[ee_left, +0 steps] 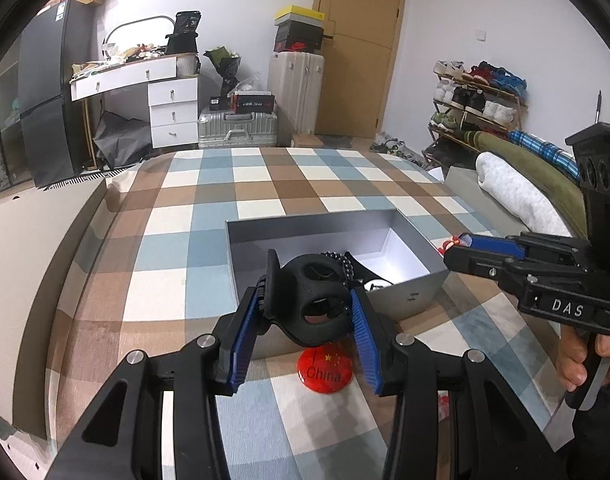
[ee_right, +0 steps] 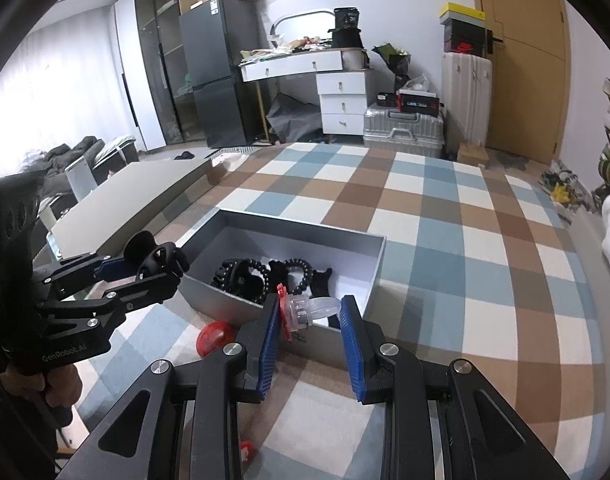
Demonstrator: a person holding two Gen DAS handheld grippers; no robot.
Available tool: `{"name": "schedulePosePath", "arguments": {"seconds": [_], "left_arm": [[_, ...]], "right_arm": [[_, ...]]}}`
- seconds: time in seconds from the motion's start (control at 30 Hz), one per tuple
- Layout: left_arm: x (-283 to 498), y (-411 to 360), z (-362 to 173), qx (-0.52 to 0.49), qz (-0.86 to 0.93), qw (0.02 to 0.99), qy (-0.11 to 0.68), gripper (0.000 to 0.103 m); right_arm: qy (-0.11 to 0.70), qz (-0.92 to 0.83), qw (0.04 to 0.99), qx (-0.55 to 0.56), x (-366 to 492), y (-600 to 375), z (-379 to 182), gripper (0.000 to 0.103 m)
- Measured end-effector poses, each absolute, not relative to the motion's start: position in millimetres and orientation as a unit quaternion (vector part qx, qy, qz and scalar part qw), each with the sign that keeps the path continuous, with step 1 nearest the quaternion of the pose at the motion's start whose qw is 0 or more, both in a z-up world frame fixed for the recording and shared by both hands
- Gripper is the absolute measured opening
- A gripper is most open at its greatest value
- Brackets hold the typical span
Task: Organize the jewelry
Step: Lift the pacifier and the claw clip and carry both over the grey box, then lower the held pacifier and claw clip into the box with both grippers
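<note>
Over the grey box [ee_left: 409, 292], left gripper [ee_left: 307, 300] jaws clamped on black hair claw [ee_left: 313, 292], right gripper [ee_right: 309, 312] on clear clip [ee_right: 305, 308].

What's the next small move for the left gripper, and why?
Probably ease the left gripper forward over the grey box and open it. It is shut on the black hair claw, which hangs above the box's near wall, and other black pieces already lie inside. The right gripper holds a clear clip.
</note>
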State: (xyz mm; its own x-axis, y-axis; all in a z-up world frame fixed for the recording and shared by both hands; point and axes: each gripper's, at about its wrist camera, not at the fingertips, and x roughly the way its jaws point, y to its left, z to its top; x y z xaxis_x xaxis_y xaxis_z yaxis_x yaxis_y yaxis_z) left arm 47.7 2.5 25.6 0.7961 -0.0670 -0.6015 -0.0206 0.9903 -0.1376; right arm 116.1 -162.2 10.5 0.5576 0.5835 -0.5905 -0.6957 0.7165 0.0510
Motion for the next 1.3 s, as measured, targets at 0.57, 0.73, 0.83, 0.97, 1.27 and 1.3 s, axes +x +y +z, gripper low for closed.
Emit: {"name": "schedulePosePath", "arguments": {"seconds": [0.57, 0.73, 0.83, 0.97, 1.27, 1.3], "left_arm": [[76.8, 0.6, 24.5, -0.056, -0.007, 0.942, 0.331, 0.039], [83.3, 1.1, 20.7, -0.05, 0.001, 0.94, 0.337, 0.039], [87.9, 2.3, 17.7, -0.053, 0.004, 0.938, 0.342, 0.039], [93.7, 0.1, 15.4, -0.044, 0.01, 0.937, 0.346, 0.039], [100.5, -1.0, 9.4, -0.03, 0.026, 0.936, 0.35, 0.039], [100.7, -0.7, 9.5, -0.031, 0.026, 0.936, 0.35, 0.039]], "right_arm": [[0.314, 0.376, 0.868, -0.084, 134.5, -143.7, 7.1, 0.029], [0.319, 0.377, 0.866, -0.077, 140.8, -138.0, 2.5, 0.029], [0.323, 0.375, 0.866, -0.075, 144.6, -135.5, -0.2, 0.029], [0.326, 0.376, 0.864, -0.071, 146.3, -134.3, -2.9, 0.029], [0.334, 0.375, 0.861, -0.073, 151.9, -126.0, -9.3, 0.029], [0.336, 0.375, 0.861, -0.073, 152.3, -125.2, -9.8, 0.029]]}}
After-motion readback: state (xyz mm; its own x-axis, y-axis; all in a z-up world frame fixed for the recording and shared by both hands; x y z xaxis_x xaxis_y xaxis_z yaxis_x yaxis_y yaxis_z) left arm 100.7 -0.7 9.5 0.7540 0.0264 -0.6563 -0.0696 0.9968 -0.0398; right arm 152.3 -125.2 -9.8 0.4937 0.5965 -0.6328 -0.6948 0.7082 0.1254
